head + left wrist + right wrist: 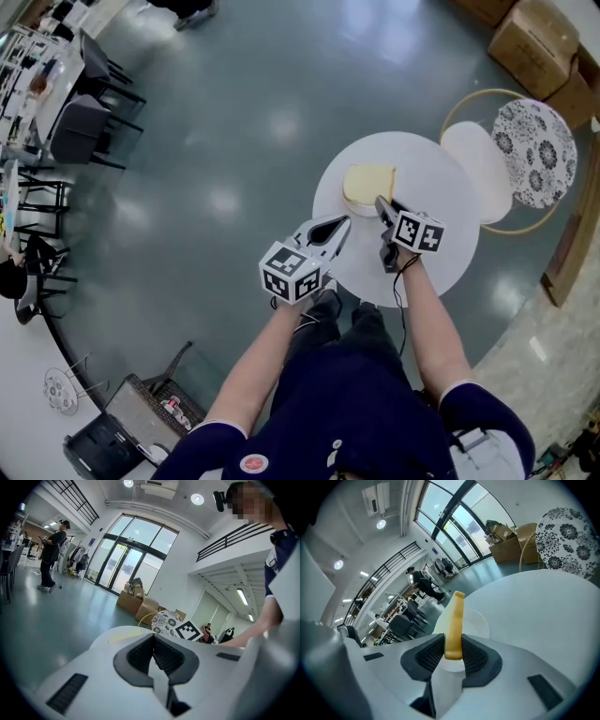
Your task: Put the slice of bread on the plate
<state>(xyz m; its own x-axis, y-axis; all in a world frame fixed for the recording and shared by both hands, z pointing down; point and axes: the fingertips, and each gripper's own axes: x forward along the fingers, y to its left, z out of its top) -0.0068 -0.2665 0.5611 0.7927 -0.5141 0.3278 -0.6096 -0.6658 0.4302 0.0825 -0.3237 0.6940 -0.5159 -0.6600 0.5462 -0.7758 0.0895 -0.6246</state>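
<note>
The slice of bread [368, 183] has a pale face and a yellow-brown crust. It stands on edge between the pads of my right gripper [383, 208], which is shut on it over the round white table [441, 253]. In the right gripper view the bread [454, 620] rises between the dark pads of the right gripper [453, 654], with the small white plate [480, 622] just beyond and below it. My left gripper [335, 231] hangs at the table's near left edge. In its own view the left gripper [153, 654] is shut with nothing in it.
A round floral cushion [534, 150] and a white seat [478, 157] sit in a hoop frame right of the table. Cardboard boxes [536, 39] lie behind them. Black chairs [80, 122] stand far left. A person [51, 555] stands across the hall.
</note>
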